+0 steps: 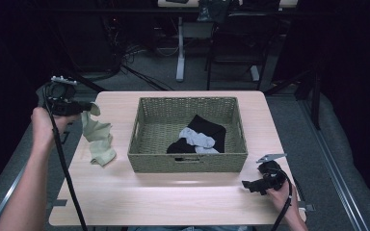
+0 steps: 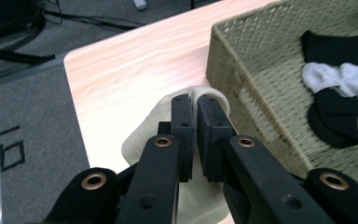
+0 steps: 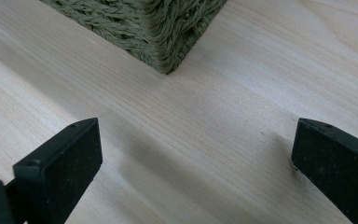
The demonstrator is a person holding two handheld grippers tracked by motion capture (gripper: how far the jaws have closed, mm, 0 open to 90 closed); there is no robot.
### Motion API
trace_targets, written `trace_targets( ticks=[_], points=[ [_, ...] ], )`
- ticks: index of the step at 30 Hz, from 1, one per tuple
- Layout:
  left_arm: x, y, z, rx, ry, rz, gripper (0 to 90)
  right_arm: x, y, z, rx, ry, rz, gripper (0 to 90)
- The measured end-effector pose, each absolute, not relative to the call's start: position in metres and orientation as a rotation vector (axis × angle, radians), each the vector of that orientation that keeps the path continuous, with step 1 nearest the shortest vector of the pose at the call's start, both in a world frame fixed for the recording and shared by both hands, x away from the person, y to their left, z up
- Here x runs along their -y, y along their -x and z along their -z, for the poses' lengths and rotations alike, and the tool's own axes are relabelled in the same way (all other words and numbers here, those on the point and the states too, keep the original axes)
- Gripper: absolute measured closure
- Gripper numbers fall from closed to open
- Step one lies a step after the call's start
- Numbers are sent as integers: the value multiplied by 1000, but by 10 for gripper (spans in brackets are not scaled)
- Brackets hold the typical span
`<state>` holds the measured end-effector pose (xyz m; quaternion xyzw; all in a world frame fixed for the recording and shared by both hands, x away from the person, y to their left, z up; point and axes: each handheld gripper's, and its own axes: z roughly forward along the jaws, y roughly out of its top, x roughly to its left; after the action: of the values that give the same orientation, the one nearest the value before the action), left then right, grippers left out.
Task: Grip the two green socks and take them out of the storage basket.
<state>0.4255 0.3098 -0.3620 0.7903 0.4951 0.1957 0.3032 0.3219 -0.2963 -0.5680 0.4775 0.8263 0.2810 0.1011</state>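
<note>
No readable writing or brand shows on anything. Nearest, at the table's (image 1: 125, 202) right, the right gripper (image 1: 250, 185) rests with jaws spread wide, nothing between them. Farther left, the left gripper (image 1: 84, 108) pinches a pale green sock (image 1: 99, 139), dangling just left of the woven basket (image 1: 188, 161).

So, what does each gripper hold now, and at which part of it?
The left gripper is shut on the beige sock, pinching its upper end; the rest hangs down to the table. The right gripper is open and holds nothing.
</note>
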Motion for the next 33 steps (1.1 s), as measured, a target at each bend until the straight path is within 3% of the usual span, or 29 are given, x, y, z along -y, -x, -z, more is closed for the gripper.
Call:
trace_targets(
  ticks=[4, 11, 27, 30, 33],
  points=[
    [-312, -428, 384, -1349, -2105, -524, 858, 296, -322, 568, -2441, -1409, -831, 10],
    [-314, -441, 439, -1431, -2093, -372, 857, 297, -322, 568, -2443, -1409, -827, 10],
    [-310, -458, 529, -1599, -2152, -245, 832, 297, -322, 568, -2448, -1408, -826, 10],
    [-311, -458, 531, -1603, -2140, -229, 748, 297, -322, 568, -2448, -1409, -826, 10],
    [-310, -455, 523, -1603, -2124, -260, 557, 297, -322, 568, -2448, -1408, -825, 10]
  ],
)
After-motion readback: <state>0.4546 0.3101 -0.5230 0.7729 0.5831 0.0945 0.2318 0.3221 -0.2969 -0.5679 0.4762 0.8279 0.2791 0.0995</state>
